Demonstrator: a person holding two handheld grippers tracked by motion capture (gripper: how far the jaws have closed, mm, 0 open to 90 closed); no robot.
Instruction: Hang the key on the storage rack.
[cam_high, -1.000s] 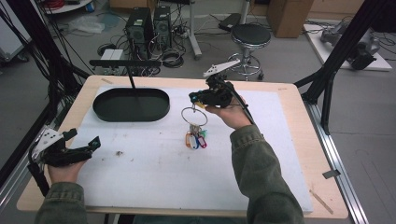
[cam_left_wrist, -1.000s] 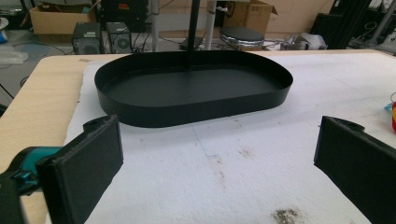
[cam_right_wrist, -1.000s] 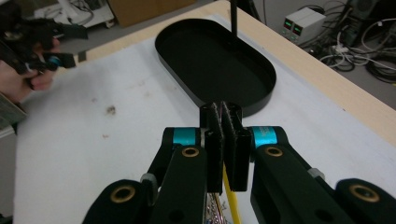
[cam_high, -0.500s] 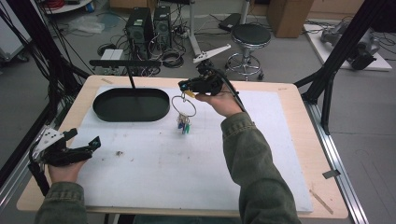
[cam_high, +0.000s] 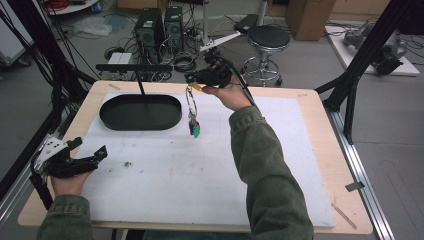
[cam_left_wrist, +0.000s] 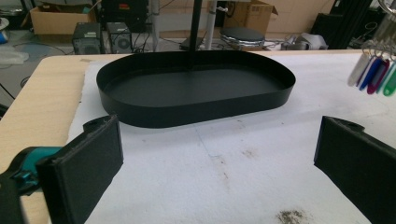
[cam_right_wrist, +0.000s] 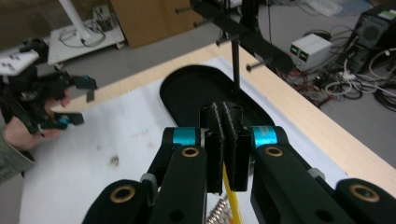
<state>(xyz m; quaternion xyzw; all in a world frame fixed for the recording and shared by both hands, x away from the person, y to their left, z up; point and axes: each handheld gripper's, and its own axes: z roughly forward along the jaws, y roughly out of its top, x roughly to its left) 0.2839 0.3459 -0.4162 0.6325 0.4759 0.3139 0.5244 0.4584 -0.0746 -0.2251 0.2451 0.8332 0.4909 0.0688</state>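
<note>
the right gripper (cam_high: 192, 78) is up in the air past the far edge of the white foam-covered surface (cam_high: 210, 170), its black padded fingers (cam_right_wrist: 236, 140) pressed together on a flat yellow tag (cam_right_wrist: 229, 198). from that tag hangs a large silver wire key ring (cam_high: 191, 97), and at the ring's bottom dangles a cluster of coloured plastic key tags (cam_high: 193, 129), green and purple among them, clear of the surface. in the left gripper view the same cluster (cam_left_wrist: 373, 77) hangs at the upper right, white, blue, purple and green tags side by side.

just to the left of the hanging ring sits the black oval metal tray (cam_high: 140, 112), with a thin black upright post (cam_high: 141, 87) rising from its far side and a black horizontal bar (cam_high: 132, 67) across the top. in the right gripper view that bar (cam_right_wrist: 243, 37) runs just beyond the closed fingers, with short pegs sticking out of it.

the left gripper (cam_high: 90, 156) rests low at the near left corner, well apart from the tray, its fingers (cam_left_wrist: 88, 158) standing wide apart with nothing between them. dark smudges (cam_high: 127, 164) mark the foam near it.
</note>
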